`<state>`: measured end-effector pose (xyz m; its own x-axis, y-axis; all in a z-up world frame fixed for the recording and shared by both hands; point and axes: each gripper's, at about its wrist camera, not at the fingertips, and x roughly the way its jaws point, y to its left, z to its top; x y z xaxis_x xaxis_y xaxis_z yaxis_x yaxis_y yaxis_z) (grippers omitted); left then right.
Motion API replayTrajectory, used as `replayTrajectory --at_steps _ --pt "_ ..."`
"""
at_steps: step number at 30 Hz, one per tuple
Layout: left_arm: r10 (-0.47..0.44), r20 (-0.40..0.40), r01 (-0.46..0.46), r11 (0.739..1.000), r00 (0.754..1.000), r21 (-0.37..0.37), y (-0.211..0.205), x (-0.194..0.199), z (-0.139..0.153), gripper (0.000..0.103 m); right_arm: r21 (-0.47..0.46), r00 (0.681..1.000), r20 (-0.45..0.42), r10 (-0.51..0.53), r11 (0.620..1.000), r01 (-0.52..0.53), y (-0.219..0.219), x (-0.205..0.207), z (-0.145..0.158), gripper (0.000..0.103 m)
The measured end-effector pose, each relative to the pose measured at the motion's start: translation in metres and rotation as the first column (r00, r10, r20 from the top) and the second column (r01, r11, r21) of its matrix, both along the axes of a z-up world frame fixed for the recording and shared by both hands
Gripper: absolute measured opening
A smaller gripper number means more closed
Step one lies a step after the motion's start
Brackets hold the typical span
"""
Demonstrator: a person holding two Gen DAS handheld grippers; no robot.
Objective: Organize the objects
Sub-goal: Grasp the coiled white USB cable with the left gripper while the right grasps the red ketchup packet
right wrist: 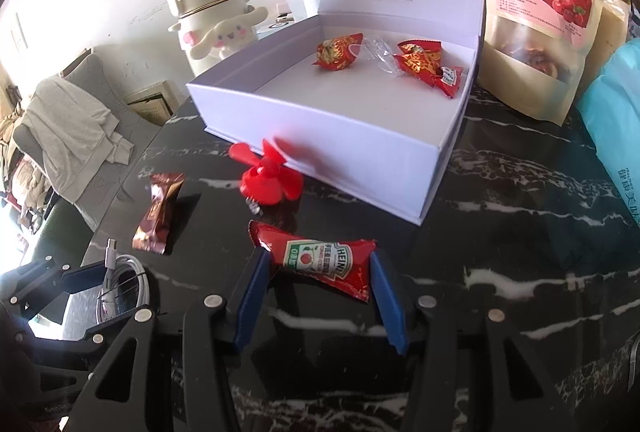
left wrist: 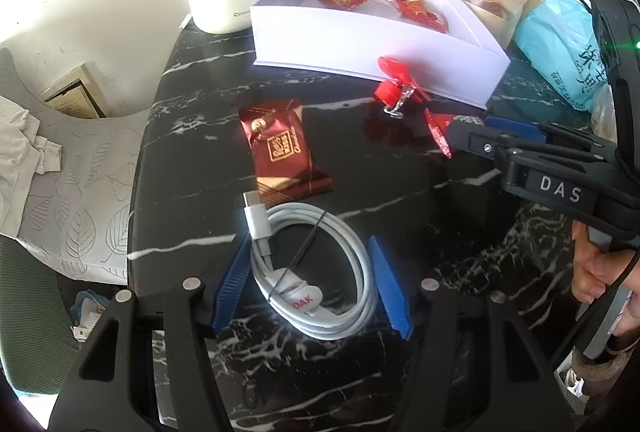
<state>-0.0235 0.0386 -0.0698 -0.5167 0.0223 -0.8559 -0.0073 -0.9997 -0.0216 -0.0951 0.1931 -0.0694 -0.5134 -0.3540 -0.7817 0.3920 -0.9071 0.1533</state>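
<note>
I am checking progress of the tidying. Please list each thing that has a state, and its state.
White box: lid open, some red packets inside.
Coiled white cable: on table, between left gripper pads.
Heinz ketchup packet: on table, between right gripper pads.
Red mini fan: on table, outside box.
Brown snack packet: sealed, outside box.
Hawthorn pouch: upright.

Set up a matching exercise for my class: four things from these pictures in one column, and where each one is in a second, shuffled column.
Things:
1. coiled white cable
2. ketchup sachet
3. red mini fan
4. clear wrapper

Places:
A. inside the white box
B. between the right claw's fingers
C. on the table against the box's front wall
D. between the left claw's fingers

Pairs: 1-D, 2-B, 3-C, 4-A
</note>
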Motion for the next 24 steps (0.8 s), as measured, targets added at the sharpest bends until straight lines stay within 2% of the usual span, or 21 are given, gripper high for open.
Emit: replayTrajectory --at_steps 9,15,17,20,24 --pt "0.007 0.010 -0.007 0.999 1.000 0.048 -0.001 0.015 0.002 0.059 0.018 0.999 0.006 0.054 0.998 -0.054 0.010 0.032 0.002 0.052" --pt "0.012 0.014 -0.013 0.998 1.000 0.065 -0.005 0.022 0.002 0.059 -0.003 0.998 0.023 0.055 0.999 -0.055 0.016 0.048 0.001 0.054" --pt "0.010 0.013 -0.011 0.998 1.000 0.069 -0.005 0.023 0.003 0.059 -0.008 0.999 0.019 0.051 0.999 -0.051 0.015 0.051 0.000 0.059" --pt "0.006 0.010 -0.006 0.998 1.000 0.065 -0.004 0.024 0.002 0.059 -0.013 0.998 0.019 0.053 0.999 -0.053 0.011 0.052 -0.001 0.072" --pt "0.005 0.006 -0.005 0.998 1.000 0.063 -0.004 0.025 0.002 0.059 0.030 0.999 -0.011 0.048 0.998 -0.048 -0.002 0.056 -0.003 0.074"
